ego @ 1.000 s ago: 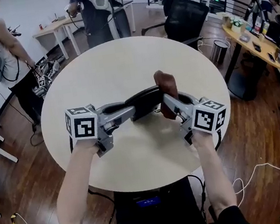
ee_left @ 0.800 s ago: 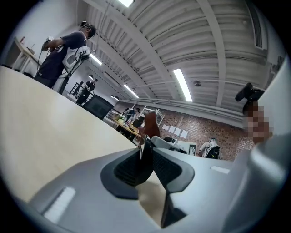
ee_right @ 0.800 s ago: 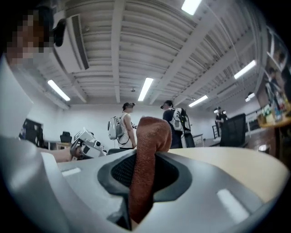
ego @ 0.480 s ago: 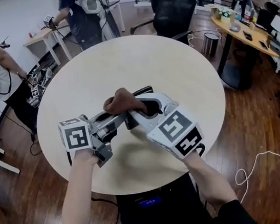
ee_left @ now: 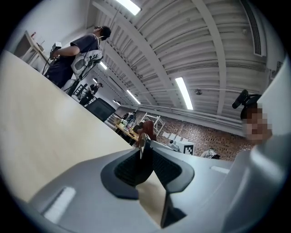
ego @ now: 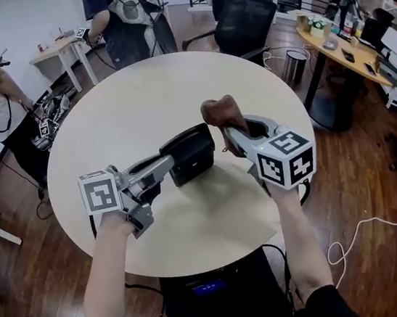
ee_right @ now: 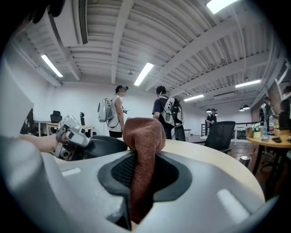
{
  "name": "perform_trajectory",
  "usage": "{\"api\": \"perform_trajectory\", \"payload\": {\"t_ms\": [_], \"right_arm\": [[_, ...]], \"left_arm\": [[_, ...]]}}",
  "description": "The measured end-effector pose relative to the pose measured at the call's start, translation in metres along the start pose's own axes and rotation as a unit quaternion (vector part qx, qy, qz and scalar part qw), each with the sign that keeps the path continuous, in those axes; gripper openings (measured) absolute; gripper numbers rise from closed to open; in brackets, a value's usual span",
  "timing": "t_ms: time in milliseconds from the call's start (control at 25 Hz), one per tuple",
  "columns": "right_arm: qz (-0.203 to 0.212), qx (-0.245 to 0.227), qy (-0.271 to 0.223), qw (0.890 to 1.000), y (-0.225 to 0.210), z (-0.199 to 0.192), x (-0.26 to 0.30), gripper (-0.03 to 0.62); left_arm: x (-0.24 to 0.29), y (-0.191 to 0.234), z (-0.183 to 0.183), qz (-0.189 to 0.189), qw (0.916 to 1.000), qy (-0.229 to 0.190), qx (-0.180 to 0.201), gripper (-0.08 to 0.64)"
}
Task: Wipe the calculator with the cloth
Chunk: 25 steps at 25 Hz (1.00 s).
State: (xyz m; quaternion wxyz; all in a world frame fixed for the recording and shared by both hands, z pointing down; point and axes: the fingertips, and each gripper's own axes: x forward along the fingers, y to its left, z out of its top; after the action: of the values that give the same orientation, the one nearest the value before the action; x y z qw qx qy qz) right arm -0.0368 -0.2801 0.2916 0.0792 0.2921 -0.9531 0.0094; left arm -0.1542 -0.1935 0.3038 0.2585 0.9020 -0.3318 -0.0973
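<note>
Left gripper (ego: 172,164) clamps calculator (ego: 192,153) edge, jaws just tightened; calculator aloft over worktop (ego: 153,94) middle. Right gripper (ego: 230,133) pinches cloth (ego: 222,110) just beside it. Risk: 1-edge hold, so wipe pressure likely twists calculator loose.

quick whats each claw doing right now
left claw: just closed tighter, clamped on the calculator
right claw: closed on the brown cloth

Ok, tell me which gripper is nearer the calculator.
Left. The left gripper grips the calculator by its edge, its jaws having just been closing on it. The right gripper, shut on the cloth, sits just off the right side of it in the head view.
</note>
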Motion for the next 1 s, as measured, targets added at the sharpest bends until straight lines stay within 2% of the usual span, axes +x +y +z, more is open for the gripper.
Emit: {"api": "perform_trajectory", "payload": {"t_ms": [160, 280, 360, 440, 560, 680, 760, 880, 1000], "right_arm": [[0.092, -0.022, -0.031, 0.995, 0.071, 0.032, -0.002, 0.084], [0.139, -0.072, -0.014, 0.988, 0.117, 0.034, 0.009, 0.084], [0.144, -0.095, 0.006, 0.985, 0.126, 0.027, 0.017, 0.083], [0.137, -0.096, 0.016, 0.986, 0.121, 0.022, 0.021, 0.083], [0.102, -0.094, 0.023, 0.99, 0.096, 0.018, 0.021, 0.084], [0.057, -0.085, 0.029, 0.994, 0.063, 0.013, 0.023, 0.084], [0.043, -0.078, 0.027, 0.996, 0.053, 0.013, 0.019, 0.084], [0.068, -0.085, 0.004, 0.994, 0.073, 0.026, 0.014, 0.083], [0.131, -0.092, 0.0, 0.987, 0.122, 0.032, 0.025, 0.084]], "left_arm": [[0.001, -0.001, 0.001, 0.003, 1.0, -0.005, 0.001, 0.087], [0.004, -0.003, -0.002, 0.007, 0.9999, 0.001, 0.012, 0.087], [0.005, -0.006, -0.004, 0.005, 0.9999, 0.003, 0.013, 0.087], [0.004, -0.007, -0.005, 0.005, 0.9999, 0.002, 0.009, 0.087], [0.002, -0.003, -0.003, 0.006, 1.0, -0.003, 0.0, 0.087], [0.0, 0.003, 0.001, 0.0, 0.9999, -0.005, 0.01, 0.087], [0.001, 0.006, 0.002, -0.005, 0.9999, -0.011, 0.006, 0.087], [0.004, 0.012, 0.003, 0.001, 0.9998, -0.008, 0.018, 0.087], [0.002, 0.01, -0.003, 0.007, 0.9999, -0.007, -0.009, 0.089]]}}
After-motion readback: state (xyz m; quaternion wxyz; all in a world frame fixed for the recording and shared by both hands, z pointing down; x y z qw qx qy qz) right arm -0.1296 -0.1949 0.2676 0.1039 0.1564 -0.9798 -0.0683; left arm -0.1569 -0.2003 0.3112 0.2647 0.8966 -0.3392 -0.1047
